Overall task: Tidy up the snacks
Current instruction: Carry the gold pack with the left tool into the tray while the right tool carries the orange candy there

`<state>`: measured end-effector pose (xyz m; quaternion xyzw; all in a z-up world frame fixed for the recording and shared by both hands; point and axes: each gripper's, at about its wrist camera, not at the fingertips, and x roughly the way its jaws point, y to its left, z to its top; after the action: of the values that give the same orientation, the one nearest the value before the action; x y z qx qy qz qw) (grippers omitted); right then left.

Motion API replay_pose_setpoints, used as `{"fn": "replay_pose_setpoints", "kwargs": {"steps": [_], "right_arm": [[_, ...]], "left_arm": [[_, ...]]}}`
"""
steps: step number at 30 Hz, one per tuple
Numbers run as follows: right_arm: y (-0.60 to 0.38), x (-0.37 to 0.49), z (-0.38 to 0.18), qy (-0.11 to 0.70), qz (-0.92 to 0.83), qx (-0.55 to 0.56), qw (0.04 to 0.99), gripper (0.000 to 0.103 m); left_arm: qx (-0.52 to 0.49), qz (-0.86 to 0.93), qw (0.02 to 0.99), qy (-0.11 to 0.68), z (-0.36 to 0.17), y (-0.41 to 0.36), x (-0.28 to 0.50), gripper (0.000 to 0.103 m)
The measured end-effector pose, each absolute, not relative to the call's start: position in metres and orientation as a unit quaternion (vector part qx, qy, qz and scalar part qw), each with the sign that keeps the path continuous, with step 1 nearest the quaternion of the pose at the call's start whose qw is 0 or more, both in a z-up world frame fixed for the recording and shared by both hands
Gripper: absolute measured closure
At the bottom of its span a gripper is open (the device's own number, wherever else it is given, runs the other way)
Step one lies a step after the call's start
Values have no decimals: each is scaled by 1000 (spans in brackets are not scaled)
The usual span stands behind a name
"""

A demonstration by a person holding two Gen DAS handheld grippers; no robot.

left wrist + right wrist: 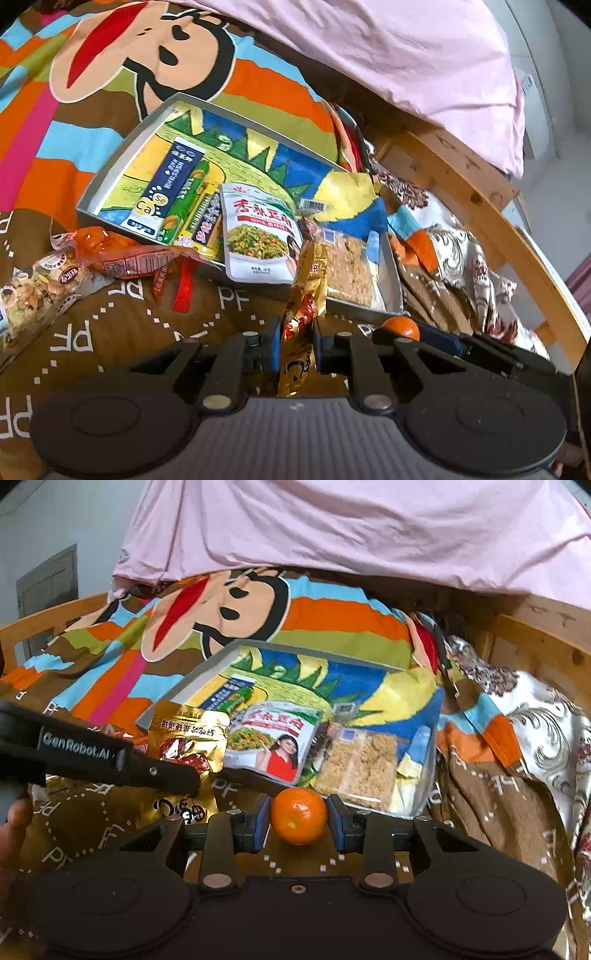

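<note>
Progress: partly done. The tray [110,173], a shallow grey-walled box with a bright printed floor, lies on the bed and already holds several snacks: a blue stick pack [170,184] and green stick packs [188,199] at one end, a white pouch [260,236] leaning over the near wall, and a clear pack of crumbly squares [351,273] at the other end.

In hand: the left hand-held gripper [295,349] is clamped tight on a gold foil packet [304,291], which stands lifted clear of the quilt just before the tray's near wall. The right hand-held gripper [298,821] stands at a middling opening with an orange [299,815] between its pads; contact looks made on both sides, so I judge it held. It sits just short of the tray.

Outstanding: an orange-wrapped snack [122,254] and a nut mix bag [37,291] lie on the bedspread [122,325], outside the tray. Both held items and these two remain to be placed.
</note>
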<state>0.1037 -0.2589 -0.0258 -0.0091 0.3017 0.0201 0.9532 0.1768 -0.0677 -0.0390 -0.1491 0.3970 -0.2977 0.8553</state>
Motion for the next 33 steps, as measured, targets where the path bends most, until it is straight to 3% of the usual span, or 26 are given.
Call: {"fn": "replay_pose_setpoints", "kwargs": {"steps": [18, 27, 33], "right_arm": [[-239, 137, -14, 276, 15, 9, 961, 67], [-211, 192, -11, 245, 25, 2, 969, 67], [-190, 232, -34, 249, 42, -23, 967, 67]], "left_arm": [[-253, -232, 857, 384, -18, -38, 211, 85], [-211, -209, 888, 349, 2, -18, 278, 85], [-192, -228, 891, 343, -17, -3, 314, 85]]}}
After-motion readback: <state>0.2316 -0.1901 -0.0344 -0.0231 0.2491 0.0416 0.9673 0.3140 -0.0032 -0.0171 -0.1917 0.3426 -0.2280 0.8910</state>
